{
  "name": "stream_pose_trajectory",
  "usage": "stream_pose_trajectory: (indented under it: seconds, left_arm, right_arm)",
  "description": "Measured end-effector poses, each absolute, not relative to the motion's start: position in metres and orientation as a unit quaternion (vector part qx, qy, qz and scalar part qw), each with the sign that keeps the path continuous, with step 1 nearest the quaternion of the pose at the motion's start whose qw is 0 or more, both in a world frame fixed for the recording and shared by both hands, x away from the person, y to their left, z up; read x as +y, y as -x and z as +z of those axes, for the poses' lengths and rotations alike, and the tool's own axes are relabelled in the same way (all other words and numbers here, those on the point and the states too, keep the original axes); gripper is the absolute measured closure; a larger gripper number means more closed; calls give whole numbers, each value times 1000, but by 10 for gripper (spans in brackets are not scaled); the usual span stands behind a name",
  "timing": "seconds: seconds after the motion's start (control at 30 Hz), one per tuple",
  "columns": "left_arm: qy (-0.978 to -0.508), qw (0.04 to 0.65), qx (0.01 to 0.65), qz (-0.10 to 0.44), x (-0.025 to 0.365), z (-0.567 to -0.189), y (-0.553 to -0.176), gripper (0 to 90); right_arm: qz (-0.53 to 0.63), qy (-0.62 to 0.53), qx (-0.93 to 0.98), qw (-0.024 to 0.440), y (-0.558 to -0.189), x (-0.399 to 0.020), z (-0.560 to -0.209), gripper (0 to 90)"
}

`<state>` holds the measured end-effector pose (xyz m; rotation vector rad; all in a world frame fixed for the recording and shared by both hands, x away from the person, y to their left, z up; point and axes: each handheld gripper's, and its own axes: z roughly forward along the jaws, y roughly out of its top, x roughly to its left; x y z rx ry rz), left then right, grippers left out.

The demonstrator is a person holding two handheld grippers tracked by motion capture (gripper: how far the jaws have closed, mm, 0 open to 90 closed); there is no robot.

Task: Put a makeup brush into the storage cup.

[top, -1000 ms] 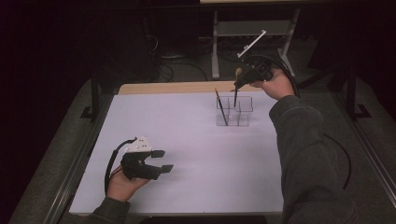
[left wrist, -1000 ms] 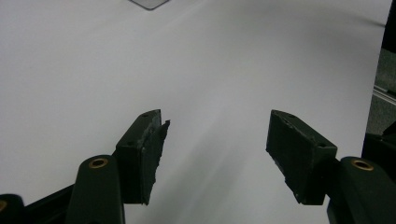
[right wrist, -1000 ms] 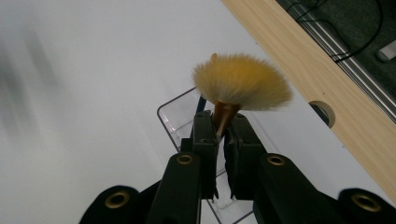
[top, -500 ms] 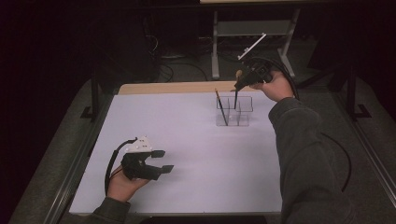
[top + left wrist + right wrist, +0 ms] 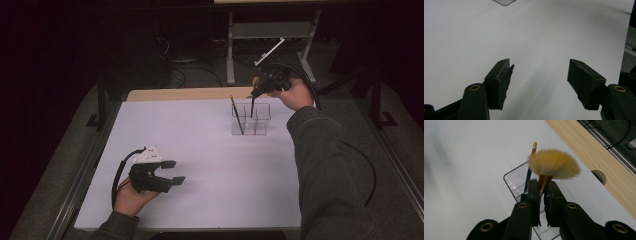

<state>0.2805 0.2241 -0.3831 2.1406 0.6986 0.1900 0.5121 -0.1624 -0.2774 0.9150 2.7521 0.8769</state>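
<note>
High view: right gripper (image 5: 256, 91) upper right, clamped on makeup brush (image 5: 253, 101), handle down into clear organizer (image 5: 250, 120), probably mid-drop.

Left gripper view: left gripper (image 5: 540, 75) gaping, idle.

Right gripper view: bristles up, pinched near ferrule for steering.

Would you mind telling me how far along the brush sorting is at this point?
One slim brush already stands in the clear organiser. The right gripper is shut on a fan brush, its handle dipping into a rear compartment. Releasing it is left. The left gripper rests open over the white table.
</note>
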Motion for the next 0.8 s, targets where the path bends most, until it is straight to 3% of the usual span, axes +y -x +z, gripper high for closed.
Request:
stream_pose_trajectory:
  seconds: [0.8]
  left_arm:
    - [-858,426,277,78,223,-383,-281,340]
  right_arm:
    - [285,-309,906,49,-511,-166,-290,825]
